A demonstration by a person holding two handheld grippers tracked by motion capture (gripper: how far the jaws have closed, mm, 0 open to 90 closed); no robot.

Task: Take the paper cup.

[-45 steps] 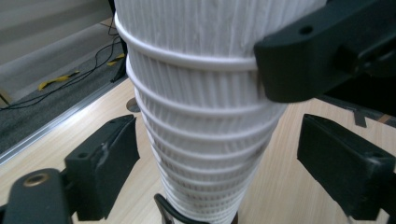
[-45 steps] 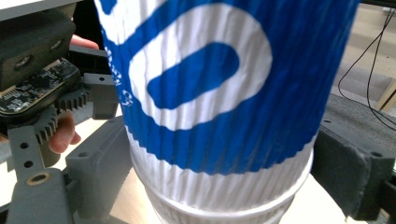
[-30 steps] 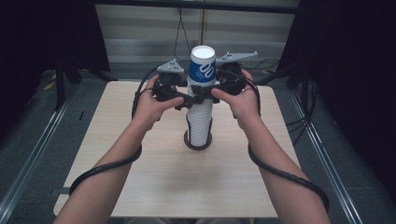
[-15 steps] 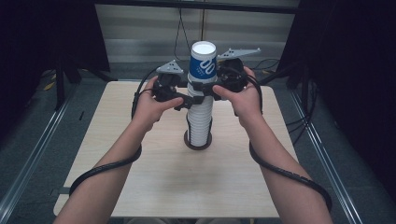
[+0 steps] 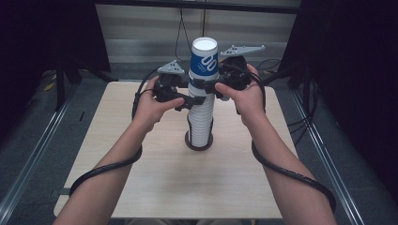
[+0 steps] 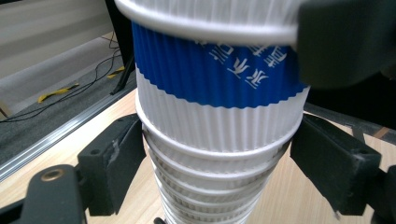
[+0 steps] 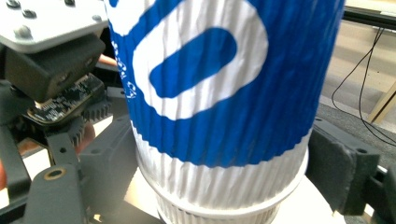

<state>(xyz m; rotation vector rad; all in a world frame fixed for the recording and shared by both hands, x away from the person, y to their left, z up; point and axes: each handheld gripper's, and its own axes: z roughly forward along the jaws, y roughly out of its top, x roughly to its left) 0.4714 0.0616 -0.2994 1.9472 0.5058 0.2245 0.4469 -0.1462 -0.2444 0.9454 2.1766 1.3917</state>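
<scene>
A tall stack of upturned white ribbed paper cups (image 5: pixel 201 124) stands mid-table. Its top cup (image 5: pixel 203 61), blue with a white logo, sits raised a little off the stack. My right gripper (image 5: pixel 206 86) is shut on that top cup (image 7: pixel 219 102), one jaw on each side near its rim. Just below it, my left gripper (image 5: pixel 194 100) is shut on the stack (image 6: pixel 210 140), pinching the blue-banded cup under the raised one. The lifted cup's rim (image 6: pixel 205 23) shows above that blue band.
The stack rests on a dark round base (image 5: pixel 199 143) on a light wooden table (image 5: pixel 141 178). Both forearms come in from the front edge with cables trailing. Metal rails and dark curtains flank the table; cables lie on the floor behind it.
The right gripper has moved up slightly with the top cup, so it sits higher off the stack. The left gripper has stayed clamped on the stack.
</scene>
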